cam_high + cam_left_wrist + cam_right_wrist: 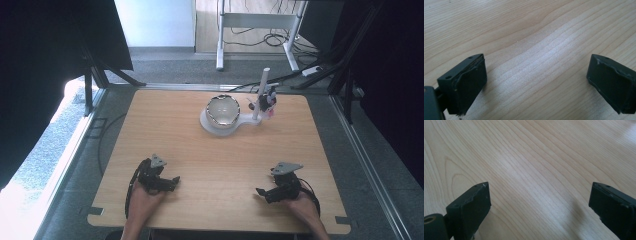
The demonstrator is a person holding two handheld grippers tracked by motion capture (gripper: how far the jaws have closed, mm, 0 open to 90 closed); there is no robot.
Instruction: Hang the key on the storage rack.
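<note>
Two hands at the near edge of a pale wood surface (210, 150), each holding one gripper. The left hand (142, 197) sits at about 7 o'clock with the left gripper (170, 182), the right hand (302, 200) at about 5 o'clock with the right gripper (261, 192). The two grippers point inward toward each other and lie well apart. Each carries one grey three-cornered plate on top and trails one black cable.

In the left gripper view, two black jaws stand wide apart over bare wood grain, nothing between them. The right gripper view shows the same: two black jaws spread wide over bare wood, gripping nothing.

Beyond the middle of the surface, toward 12 o'clock, stands one white base (212, 127) carrying one bowl (223, 110), light inside with a dark rim. Just to the bowl's right, at about 1 o'clock, one white post (261, 92) rises from the same base, with one small dark device (267, 100) fixed to it.

Past the far edge, grey floor (170, 70), the two legs of one white frame (255, 22) and several loose cables.
</note>
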